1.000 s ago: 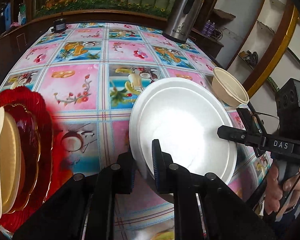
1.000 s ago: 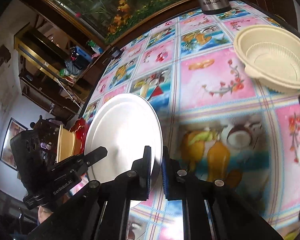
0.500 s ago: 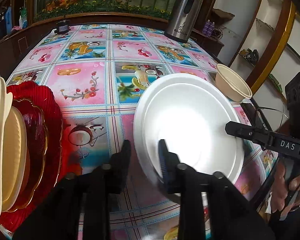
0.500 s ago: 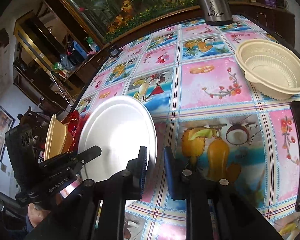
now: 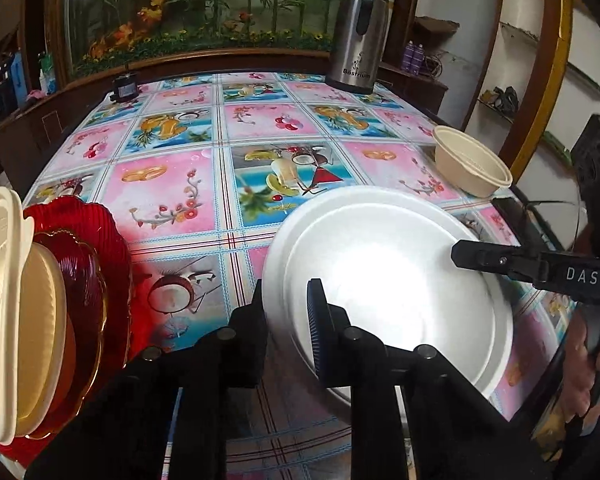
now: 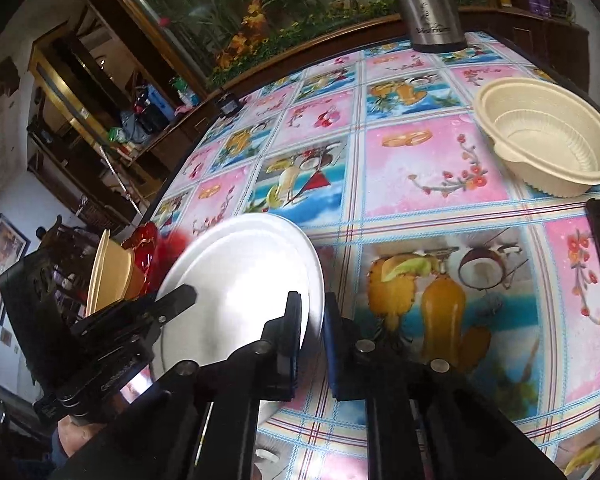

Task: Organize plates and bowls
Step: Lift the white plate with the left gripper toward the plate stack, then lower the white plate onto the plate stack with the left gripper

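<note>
**Both grippers on the white plate**

My left gripper (image 5: 286,304) and right gripper (image 6: 312,320) each straddle the rim of the white plate (image 5: 384,280), tilted above the tablecloth (image 5: 172,184). Can't tell if either's actually clamping. Cream bowl (image 6: 548,140) sits far right, red plates (image 5: 88,280) left.

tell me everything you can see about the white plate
The white plate is round, plain and smooth, glossy enough to throw a bright glare at its middle, with a broad raised rim around a shallow well; it could be plastic or ceramic. It is tilted, near edge low, above the patterned tablecloth, between the red dishes and the cream bowl. The left gripper straddles its near-left rim with a visible gap; the right gripper straddles the opposite rim. Its underside is not shown.
</note>
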`<state>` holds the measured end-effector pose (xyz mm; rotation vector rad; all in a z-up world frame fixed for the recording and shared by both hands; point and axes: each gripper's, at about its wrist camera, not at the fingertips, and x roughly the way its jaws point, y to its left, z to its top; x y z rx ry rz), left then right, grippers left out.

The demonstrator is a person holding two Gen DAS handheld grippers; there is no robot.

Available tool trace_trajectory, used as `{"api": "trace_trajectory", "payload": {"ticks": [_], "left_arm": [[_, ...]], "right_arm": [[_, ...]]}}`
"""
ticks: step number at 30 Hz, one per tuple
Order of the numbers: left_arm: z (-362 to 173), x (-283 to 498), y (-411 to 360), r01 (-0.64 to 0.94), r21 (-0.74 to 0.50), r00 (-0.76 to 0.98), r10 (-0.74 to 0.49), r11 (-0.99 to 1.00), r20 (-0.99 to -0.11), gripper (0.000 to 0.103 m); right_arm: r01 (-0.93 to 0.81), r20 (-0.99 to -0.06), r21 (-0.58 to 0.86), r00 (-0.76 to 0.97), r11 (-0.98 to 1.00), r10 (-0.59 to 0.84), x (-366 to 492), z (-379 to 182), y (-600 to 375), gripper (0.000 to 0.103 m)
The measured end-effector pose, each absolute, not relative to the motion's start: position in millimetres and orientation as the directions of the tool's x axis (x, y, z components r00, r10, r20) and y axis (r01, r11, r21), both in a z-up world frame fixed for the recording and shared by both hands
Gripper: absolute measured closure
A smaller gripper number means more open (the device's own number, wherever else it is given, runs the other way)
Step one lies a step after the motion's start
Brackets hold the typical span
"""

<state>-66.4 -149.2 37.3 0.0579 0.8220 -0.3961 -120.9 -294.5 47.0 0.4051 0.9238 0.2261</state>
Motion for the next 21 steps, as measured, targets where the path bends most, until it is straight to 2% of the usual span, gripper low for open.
{"api": "trace_trajectory", "payload": {"ticks": [6, 21], "left_arm": [[41, -70, -151, 0.373, -0.097, 0.626, -0.327, 0.923, -0.708, 0.088], [52, -74, -143, 0.360, -0.101, 0.658, -0.329, 0.927, -0.677, 0.088]], "right_arm": [[-0.008, -0.720, 0.412, 0.610, 0.911, 0.331, -121, 48, -295, 0.094], [-0.013, -0.704, 0.450, 0.609, 0.893, 0.364, -118, 52, -294, 0.094]]}}
